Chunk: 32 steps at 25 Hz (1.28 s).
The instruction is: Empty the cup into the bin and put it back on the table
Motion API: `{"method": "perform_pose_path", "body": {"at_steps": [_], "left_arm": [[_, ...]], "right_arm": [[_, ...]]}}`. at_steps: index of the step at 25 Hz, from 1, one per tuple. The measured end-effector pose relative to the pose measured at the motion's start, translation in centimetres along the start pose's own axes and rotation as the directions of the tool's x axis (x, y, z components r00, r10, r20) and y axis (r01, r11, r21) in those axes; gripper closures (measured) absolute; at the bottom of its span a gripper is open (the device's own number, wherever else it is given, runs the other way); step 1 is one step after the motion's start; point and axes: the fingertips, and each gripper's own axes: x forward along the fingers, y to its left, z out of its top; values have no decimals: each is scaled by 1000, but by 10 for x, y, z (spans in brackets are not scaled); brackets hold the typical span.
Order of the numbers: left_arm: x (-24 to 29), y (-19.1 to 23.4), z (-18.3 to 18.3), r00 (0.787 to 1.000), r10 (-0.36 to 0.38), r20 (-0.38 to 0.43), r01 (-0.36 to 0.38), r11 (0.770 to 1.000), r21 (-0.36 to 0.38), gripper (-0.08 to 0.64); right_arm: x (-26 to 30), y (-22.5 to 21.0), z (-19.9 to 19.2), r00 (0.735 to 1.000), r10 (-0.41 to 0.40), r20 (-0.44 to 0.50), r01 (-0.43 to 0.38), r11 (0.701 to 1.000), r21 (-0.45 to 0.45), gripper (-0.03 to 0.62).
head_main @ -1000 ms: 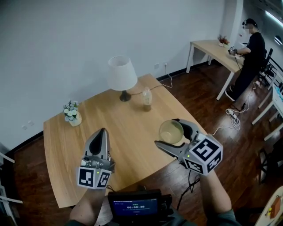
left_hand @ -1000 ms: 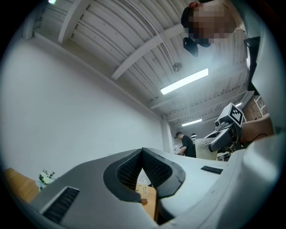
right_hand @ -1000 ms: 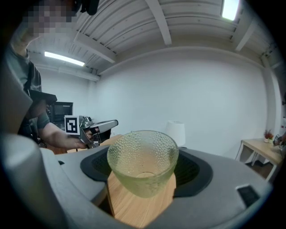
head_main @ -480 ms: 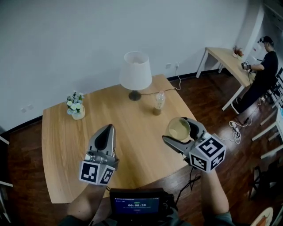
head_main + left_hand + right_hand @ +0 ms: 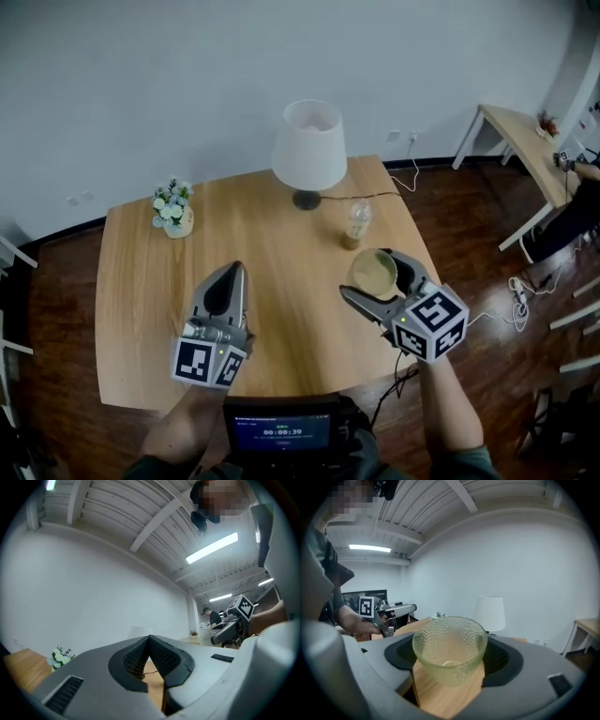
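Two jaws of my right gripper hug the bumpy cup over the table; my left gripper has its jaws pressed together.

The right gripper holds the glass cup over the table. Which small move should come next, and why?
Probably lower the right gripper until the cup stands on the table. The cup looks empty and upright, it is gripped between the jaws, and it hangs above the wood, not yet resting on it.

Bare office-like room: wooden table, lamp, ceiling strip lights
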Motion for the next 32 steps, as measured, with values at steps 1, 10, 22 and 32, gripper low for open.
{"method": "perform_pose_path", "body": {"at_steps": [1,10,22,32], "left_arm": [[1,0,-3,1000,19,-9,-19,1000,11,563],[9,-1,-43,986,132,-99,-129,991,36,563],[10,1,-105,954,199,-224,-198,980,28,561],[13,15,-159,924,222,-310,-238,971,-16,561]], "right_arm": [[6,-5,-3,1000,7,-3,-7,1000,-2,193],[52,-27,-29,995,97,9,-97,995,-7,193],[113,-21,-91,977,210,-42,-211,978,-2,193],[155,-16,-128,965,246,-90,-250,968,-31,193]]}}
